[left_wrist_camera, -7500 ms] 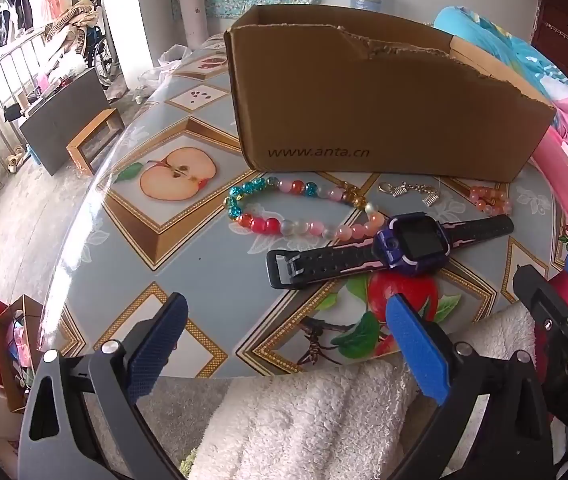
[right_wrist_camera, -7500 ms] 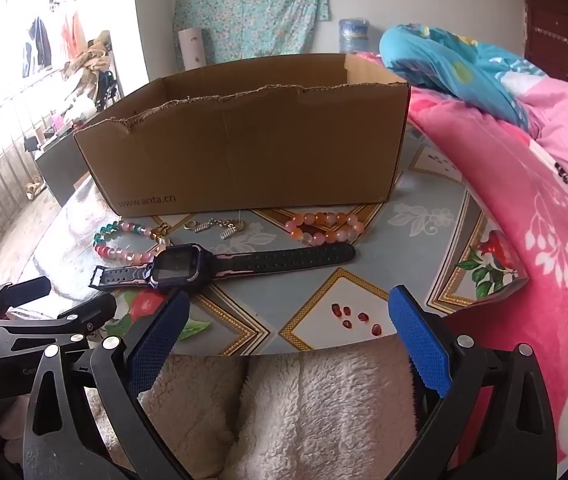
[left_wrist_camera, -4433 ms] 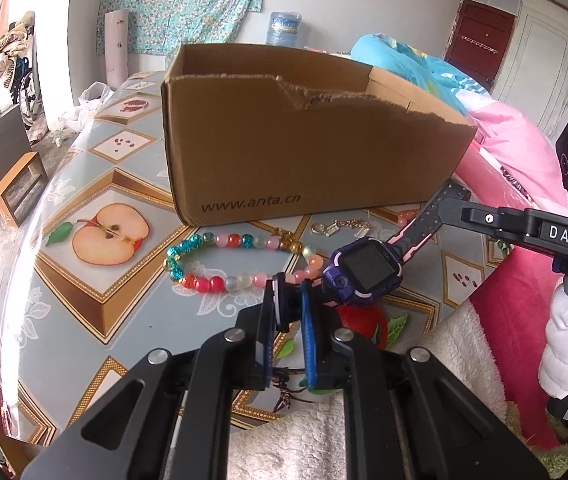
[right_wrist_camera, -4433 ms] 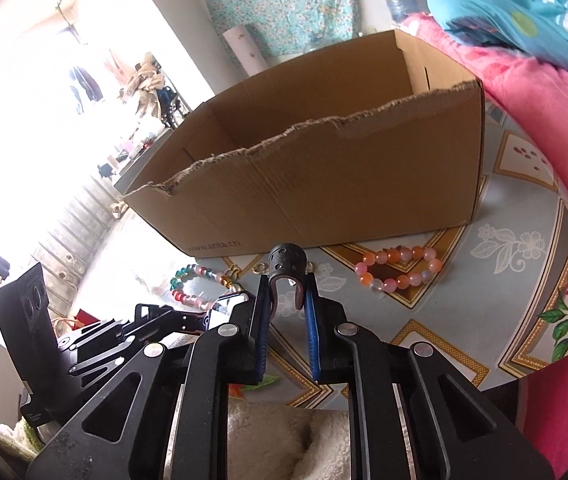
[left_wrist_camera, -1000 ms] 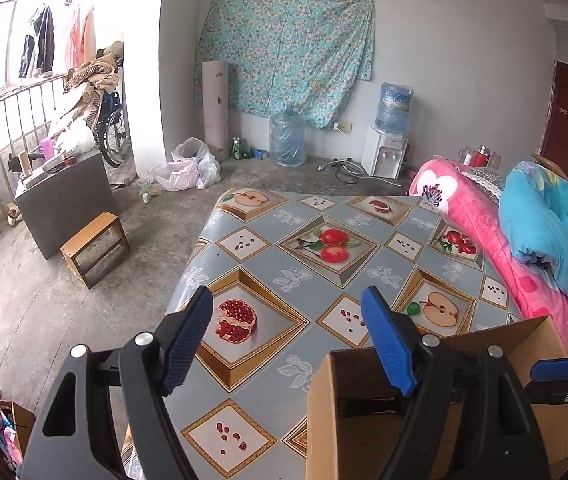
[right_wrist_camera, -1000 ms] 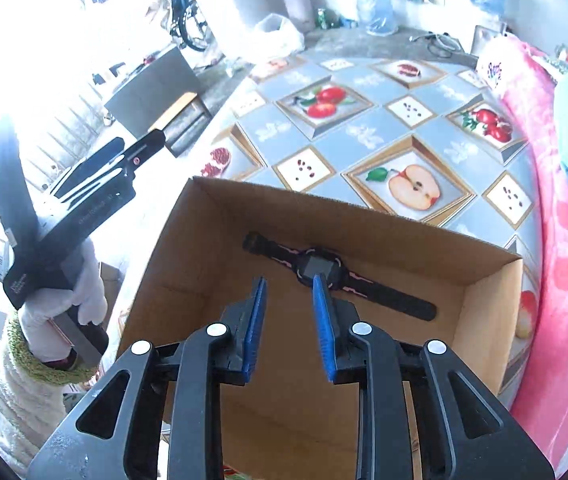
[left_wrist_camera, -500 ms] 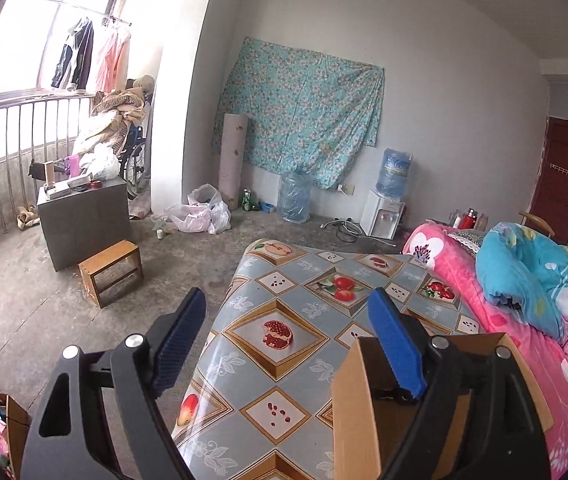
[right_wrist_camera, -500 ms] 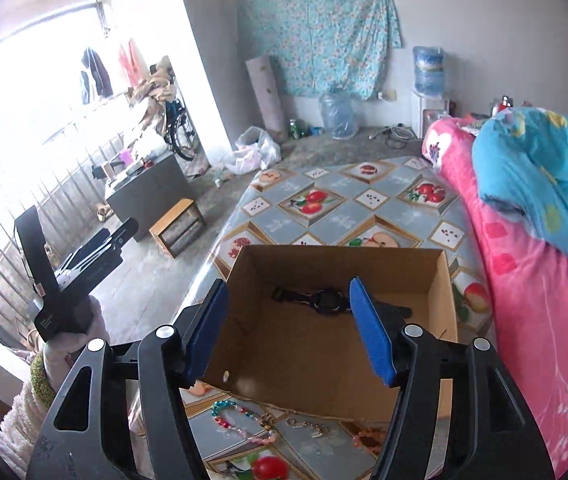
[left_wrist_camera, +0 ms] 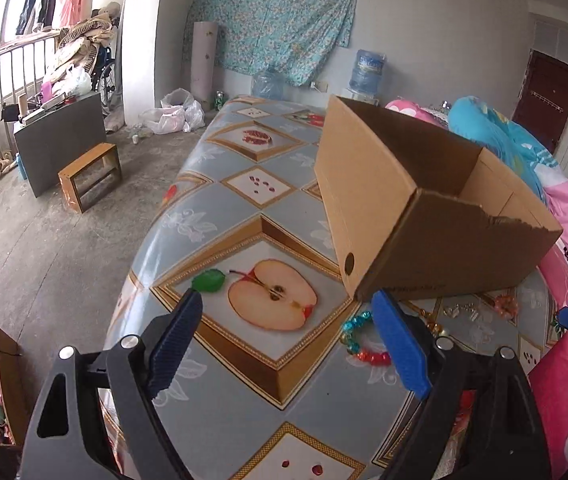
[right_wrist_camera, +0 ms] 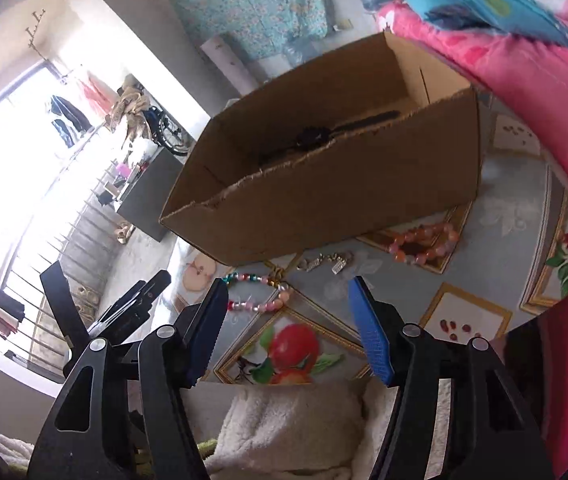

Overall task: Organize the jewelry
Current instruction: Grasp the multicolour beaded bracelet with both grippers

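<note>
Only our right wrist view shows the watch [right_wrist_camera: 316,136] lying inside the cardboard box [right_wrist_camera: 324,200] (the left sees just its walls). Our left gripper [left_wrist_camera: 288,340] gapes empty; our right gripper [right_wrist_camera: 288,320], just narrowing, holds nothing above the multicoloured bracelet [right_wrist_camera: 257,292].

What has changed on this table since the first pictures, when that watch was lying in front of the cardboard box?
The watch was gripped by both grippers, lifted and let go; it now lies inside the cardboard box. The left gripper and right gripper are back over the table, empty; the right one's jaws have just been closing somewhat. The multicolored bead bracelet, silver chain and pink bead bracelet lie where they were.
</note>
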Tool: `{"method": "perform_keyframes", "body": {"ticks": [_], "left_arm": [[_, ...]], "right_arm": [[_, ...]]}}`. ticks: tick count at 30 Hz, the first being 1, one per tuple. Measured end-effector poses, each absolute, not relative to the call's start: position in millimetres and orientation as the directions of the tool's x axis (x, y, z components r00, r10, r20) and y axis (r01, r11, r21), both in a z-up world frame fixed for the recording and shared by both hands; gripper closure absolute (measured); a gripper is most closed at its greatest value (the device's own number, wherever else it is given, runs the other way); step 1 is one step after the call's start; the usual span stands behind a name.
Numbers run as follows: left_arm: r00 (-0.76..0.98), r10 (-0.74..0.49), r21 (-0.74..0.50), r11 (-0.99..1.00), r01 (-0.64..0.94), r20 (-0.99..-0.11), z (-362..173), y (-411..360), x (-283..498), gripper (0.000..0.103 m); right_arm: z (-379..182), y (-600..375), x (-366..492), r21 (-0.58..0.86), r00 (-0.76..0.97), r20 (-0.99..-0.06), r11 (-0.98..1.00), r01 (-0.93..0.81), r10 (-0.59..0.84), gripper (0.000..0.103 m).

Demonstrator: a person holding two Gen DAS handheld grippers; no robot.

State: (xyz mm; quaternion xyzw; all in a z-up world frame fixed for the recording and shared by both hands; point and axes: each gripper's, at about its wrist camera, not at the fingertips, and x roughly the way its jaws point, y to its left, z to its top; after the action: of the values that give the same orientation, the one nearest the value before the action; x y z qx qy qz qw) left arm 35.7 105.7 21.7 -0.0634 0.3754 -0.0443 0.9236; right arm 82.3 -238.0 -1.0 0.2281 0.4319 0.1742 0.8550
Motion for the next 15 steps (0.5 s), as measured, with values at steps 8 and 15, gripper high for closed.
{"method": "perform_keyframes", "body": {"ticks": [8, 15], "left_arm": [[0.659, -0.180, -0.165, 0.983, 0.085, -0.731, -11, 83, 50, 0.041], [0.660, -0.122, -0.024, 0.987, 0.156, -0.741, -14, 58, 66, 0.052]], "right_arm": [[-43, -196, 124, 0.560, 0.457, -0.709, 0.822, -0.098, 0.537, 0.064], [-49, -176, 141, 0.491, 0.457, -0.742, 0.862, -0.128, 0.491, 0.066]]}}
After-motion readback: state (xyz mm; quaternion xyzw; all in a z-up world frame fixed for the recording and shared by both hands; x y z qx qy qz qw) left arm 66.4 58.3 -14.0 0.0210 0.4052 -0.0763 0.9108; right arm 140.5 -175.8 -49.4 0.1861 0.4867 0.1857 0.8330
